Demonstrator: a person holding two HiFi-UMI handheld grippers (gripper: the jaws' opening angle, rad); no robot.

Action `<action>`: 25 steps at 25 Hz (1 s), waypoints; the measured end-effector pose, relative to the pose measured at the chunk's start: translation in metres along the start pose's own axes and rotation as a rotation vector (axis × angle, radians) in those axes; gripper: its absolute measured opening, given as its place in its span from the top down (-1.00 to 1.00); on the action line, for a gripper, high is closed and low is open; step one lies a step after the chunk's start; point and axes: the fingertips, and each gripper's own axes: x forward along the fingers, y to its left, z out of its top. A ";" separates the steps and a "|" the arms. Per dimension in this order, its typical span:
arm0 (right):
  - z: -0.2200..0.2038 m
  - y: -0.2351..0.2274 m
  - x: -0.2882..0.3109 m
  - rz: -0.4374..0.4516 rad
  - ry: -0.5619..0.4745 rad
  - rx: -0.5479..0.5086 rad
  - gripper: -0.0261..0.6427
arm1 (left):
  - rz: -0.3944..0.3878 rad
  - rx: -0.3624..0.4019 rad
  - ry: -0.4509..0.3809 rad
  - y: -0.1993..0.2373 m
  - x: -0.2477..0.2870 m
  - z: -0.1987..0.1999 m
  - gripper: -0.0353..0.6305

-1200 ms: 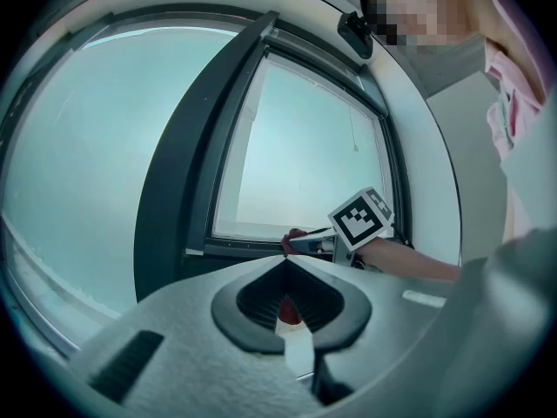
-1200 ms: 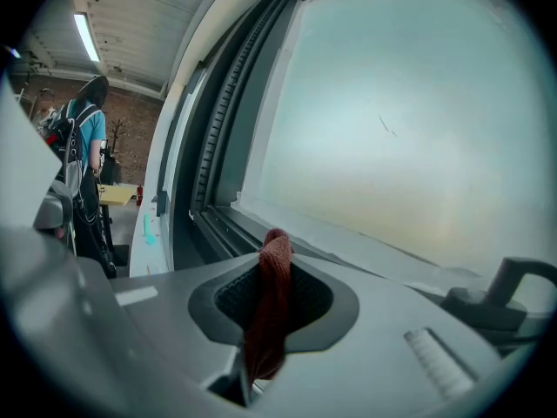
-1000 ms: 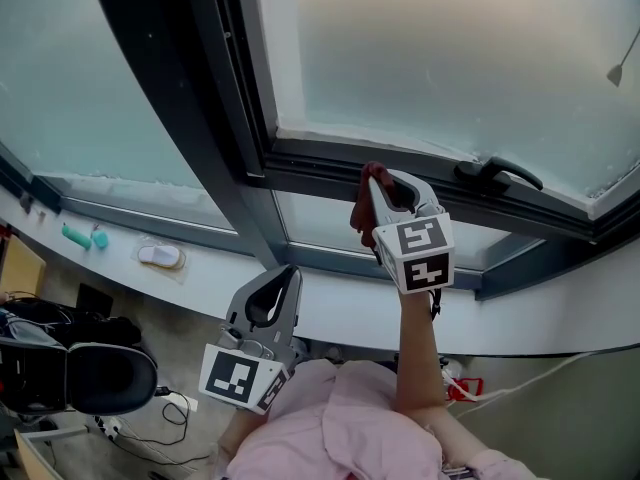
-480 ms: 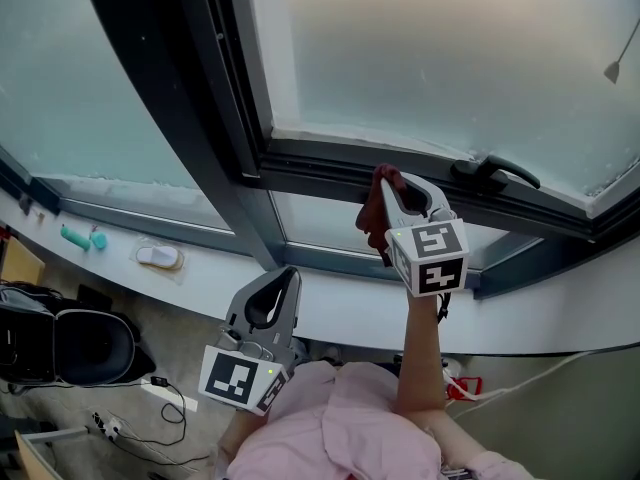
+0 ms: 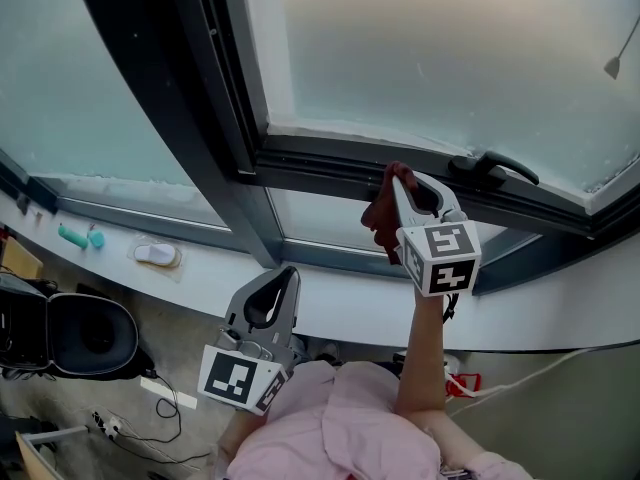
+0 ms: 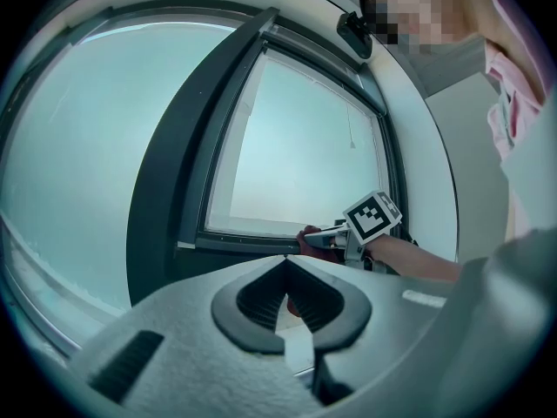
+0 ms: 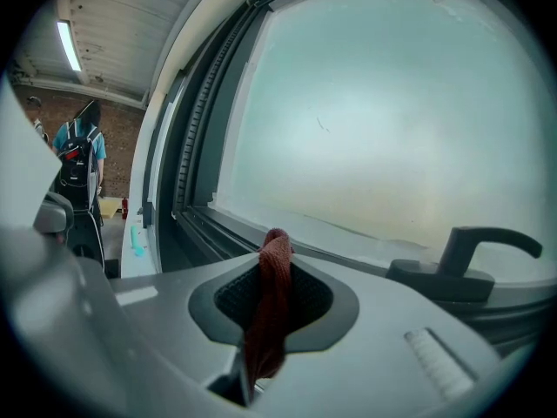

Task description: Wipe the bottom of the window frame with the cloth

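Observation:
A dark red cloth (image 5: 380,214) is pinched in my right gripper (image 5: 398,171), which is shut on it. The cloth's top presses against the dark bottom rail of the window frame (image 5: 320,164), just left of the black window handle (image 5: 494,169). In the right gripper view the cloth (image 7: 270,307) hangs between the jaws, with the rail (image 7: 228,233) and the handle (image 7: 474,252) ahead. My left gripper (image 5: 291,271) is held low near the person's body, shut with nothing in it. From the left gripper view (image 6: 285,262) the cloth (image 6: 318,243) shows far off at the rail.
A white sill (image 5: 215,268) runs below the window and carries two teal items (image 5: 77,236) and a small white object (image 5: 156,255). A black chair (image 5: 88,334) and cables are on the floor at left. A blind cord pull (image 5: 614,65) hangs top right. A person with a backpack (image 7: 78,159) stands far off.
My right gripper has slid to the right along the bottom rail with the cloth, closer to the handle. The left gripper has stayed put.

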 end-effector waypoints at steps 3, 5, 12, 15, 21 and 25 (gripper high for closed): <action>-0.001 -0.004 -0.002 -0.005 -0.001 0.005 0.77 | 0.004 0.000 0.000 0.000 0.000 0.000 0.90; -0.002 -0.007 -0.004 -0.011 -0.001 0.008 0.77 | 0.004 0.000 -0.001 0.000 0.000 0.000 0.90; -0.005 -0.017 -0.009 -0.036 0.004 0.018 0.77 | -0.007 -0.002 0.001 -0.003 0.002 -0.001 0.90; -0.007 -0.022 -0.012 -0.048 0.004 0.024 0.77 | -0.008 -0.001 0.002 -0.004 0.002 -0.001 0.90; -0.011 -0.033 -0.018 -0.072 0.006 0.040 0.77 | -0.012 0.002 0.001 -0.004 0.002 0.000 0.90; -0.013 -0.039 -0.022 -0.086 0.010 0.048 0.77 | -0.012 0.004 0.001 -0.004 0.001 0.001 0.90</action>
